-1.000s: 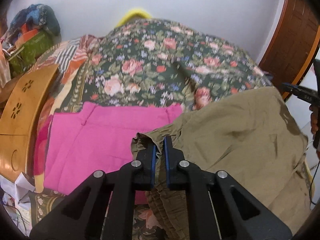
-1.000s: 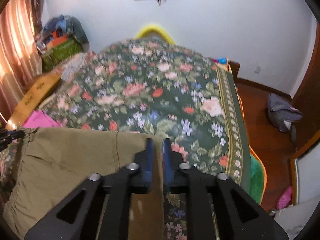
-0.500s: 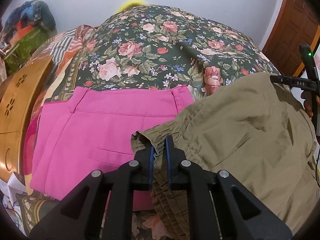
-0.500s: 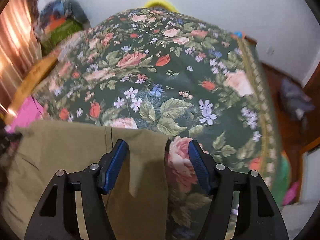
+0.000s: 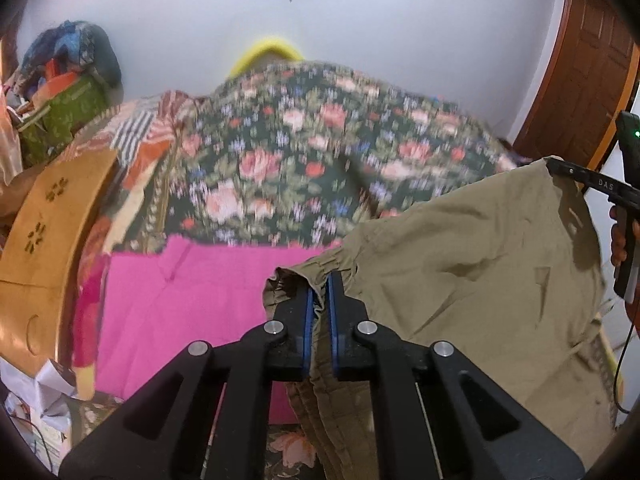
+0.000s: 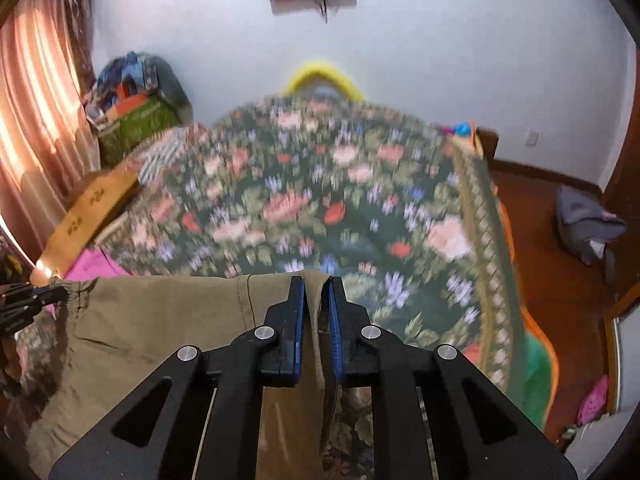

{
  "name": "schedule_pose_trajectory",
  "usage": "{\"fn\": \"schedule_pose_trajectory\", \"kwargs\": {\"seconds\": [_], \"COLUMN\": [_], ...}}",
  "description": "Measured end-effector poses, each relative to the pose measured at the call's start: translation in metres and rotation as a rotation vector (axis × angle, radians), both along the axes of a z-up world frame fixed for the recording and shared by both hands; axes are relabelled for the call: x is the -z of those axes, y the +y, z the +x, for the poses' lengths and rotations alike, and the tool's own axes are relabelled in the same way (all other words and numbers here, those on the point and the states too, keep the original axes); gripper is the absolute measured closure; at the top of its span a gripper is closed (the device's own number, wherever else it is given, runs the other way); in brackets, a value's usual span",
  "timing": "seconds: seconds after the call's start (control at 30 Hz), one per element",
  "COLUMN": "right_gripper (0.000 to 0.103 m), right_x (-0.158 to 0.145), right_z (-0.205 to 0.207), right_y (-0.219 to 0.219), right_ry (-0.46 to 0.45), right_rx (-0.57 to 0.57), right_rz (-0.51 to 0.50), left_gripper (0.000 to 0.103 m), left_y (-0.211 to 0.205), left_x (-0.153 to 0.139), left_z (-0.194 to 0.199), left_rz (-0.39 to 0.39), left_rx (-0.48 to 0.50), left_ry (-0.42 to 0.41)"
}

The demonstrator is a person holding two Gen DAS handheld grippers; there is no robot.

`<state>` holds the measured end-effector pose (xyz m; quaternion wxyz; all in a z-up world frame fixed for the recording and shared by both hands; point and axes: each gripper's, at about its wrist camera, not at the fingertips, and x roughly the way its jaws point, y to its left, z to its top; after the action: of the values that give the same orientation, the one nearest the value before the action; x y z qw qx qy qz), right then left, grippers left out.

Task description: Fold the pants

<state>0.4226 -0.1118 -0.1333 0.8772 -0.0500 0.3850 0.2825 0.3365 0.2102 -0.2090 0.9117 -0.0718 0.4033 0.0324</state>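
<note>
While my left gripper (image 5: 319, 294) has its fingers pinched tight on the gathered waistband of the khaki pants (image 5: 480, 248), my right gripper (image 6: 317, 300) has its fingers closed on the opposite edge at 12 o'clock in its view. I see the pants stretched between the two above the floral bed (image 6: 320, 200), with pink pants (image 5: 180, 300) lying flat at 9 o'clock in the left view.

floral bedspread (image 6: 320, 200), white wall (image 6: 440, 40), curtain (image 6: 36, 112)
</note>
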Motion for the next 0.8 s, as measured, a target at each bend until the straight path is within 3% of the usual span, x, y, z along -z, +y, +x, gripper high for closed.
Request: {"fn": "schedule_pose_trajectory", "kwargs": {"seconds": [0.2, 0.37, 0.8], "right_gripper": [0.093, 0.093, 0.093], "right_x": [-0.059, -0.087, -0.1], "right_z": [-0.019, -0.05, -0.156], "right_y": [-0.011, -0.024, -0.066], "right_ry": [-0.11, -0.143, -0.117], "right_rx": [0.02, 0.009, -0.009], "right_rz": [0.056, 0.093, 0.155], "left_gripper": [0.098, 0.098, 0.099], "left_y": [-0.011, -0.018, -0.045], "left_x": [-0.045, -0.062, -0.081], "left_z": [-0.017, -0.04, -0.122], "left_rz": [0.002, 0.0, 0.008], "left_rx": [0.04, 0.064, 0.15], "left_ry": [-0.076, -0.087, -0.1]}}
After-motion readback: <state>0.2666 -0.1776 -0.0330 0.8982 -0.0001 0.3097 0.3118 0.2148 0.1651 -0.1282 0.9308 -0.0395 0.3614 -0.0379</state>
